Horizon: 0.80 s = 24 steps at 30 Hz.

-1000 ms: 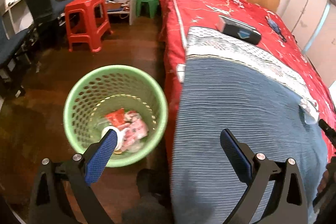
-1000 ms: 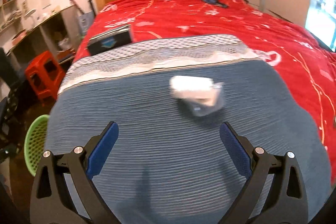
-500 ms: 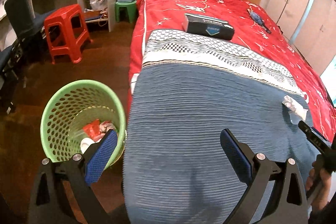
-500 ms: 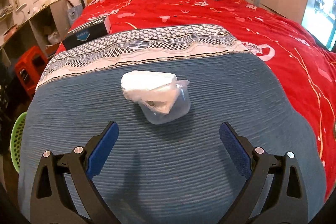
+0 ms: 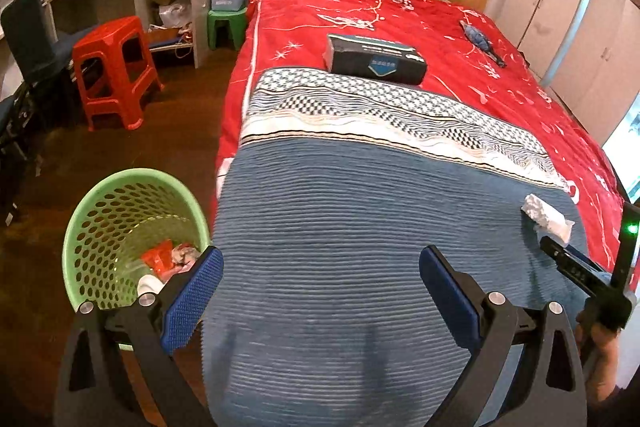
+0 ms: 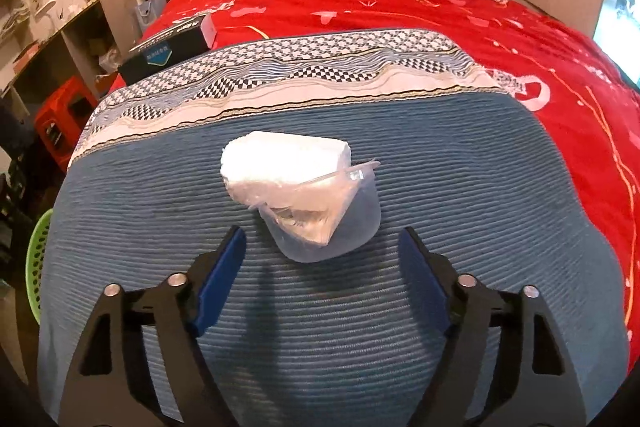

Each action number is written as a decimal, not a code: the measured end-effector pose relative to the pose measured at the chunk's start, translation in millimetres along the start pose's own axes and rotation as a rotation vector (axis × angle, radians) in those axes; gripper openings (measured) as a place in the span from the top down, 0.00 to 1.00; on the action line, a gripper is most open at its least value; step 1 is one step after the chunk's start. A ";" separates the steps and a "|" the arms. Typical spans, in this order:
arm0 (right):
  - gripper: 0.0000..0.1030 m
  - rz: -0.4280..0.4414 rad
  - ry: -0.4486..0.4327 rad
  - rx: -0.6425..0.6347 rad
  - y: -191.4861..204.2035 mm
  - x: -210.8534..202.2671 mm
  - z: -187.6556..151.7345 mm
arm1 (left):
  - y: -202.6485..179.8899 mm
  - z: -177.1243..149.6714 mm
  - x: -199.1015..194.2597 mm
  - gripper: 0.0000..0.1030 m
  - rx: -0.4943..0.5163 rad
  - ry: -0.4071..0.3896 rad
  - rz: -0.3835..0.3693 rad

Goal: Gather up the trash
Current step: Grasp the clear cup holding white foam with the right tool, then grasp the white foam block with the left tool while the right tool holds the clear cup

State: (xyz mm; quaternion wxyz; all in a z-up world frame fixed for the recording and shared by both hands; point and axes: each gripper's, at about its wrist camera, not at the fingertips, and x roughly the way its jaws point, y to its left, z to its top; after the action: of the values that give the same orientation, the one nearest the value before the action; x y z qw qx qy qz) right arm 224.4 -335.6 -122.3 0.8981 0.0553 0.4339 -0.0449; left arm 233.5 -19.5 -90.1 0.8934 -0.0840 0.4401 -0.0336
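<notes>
A clear plastic cup with crumpled white tissue (image 6: 304, 195) lies on the blue ribbed blanket (image 6: 320, 327) at the foot of the bed. My right gripper (image 6: 322, 267) is open, its blue pads just short of the cup on either side. The cup also shows in the left wrist view (image 5: 548, 217), with the right gripper (image 5: 576, 267) beside it. My left gripper (image 5: 320, 291) is open and empty over the blanket's left edge. A green perforated bin (image 5: 120, 227) holding wrappers stands on the floor left of the bed.
A black box (image 5: 374, 61) and a blue object (image 5: 482, 41) lie on the red bedspread (image 5: 360, 11). A red stool (image 5: 114, 71), a green stool (image 5: 226, 25), a dark chair (image 5: 28, 39) and desk shelves stand at the left.
My left gripper has swung right from over the bin to over the blanket. My right gripper has closed in on the cup, and its jaws have narrowed somewhat.
</notes>
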 end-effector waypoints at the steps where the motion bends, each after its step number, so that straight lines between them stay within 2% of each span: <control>1: 0.27 0.006 0.002 0.001 -0.4 1.8 1.0 | -4.1 1.2 1.7 0.08 0.005 0.002 -0.007; 4: 0.30 0.008 0.008 -0.004 0.2 4.5 2.0 | -20.4 4.1 6.9 0.08 0.032 0.006 -0.023; 6: 0.37 0.018 0.016 -0.012 1.0 6.9 3.0 | -29.3 5.5 10.2 0.08 0.049 0.008 -0.029; 9: 0.42 0.017 0.018 -0.021 1.6 7.4 2.7 | -46.9 7.9 16.8 0.08 0.074 0.017 -0.050; 15: 0.43 0.022 0.007 -0.014 -5.8 -2.3 -2.8 | -85.6 11.9 24.7 0.08 0.121 -0.004 -0.095; 24: 0.43 0.010 0.002 -0.020 -25.3 -23.2 -18.0 | -164.1 5.4 34.3 0.08 0.233 -0.062 -0.151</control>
State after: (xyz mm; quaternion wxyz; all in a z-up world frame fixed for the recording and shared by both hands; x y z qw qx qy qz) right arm 192.9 -357.4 -116.7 0.8985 0.0484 0.4348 -0.0360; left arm 261.0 -184.8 -84.2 0.9053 -0.0137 0.3976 -0.1487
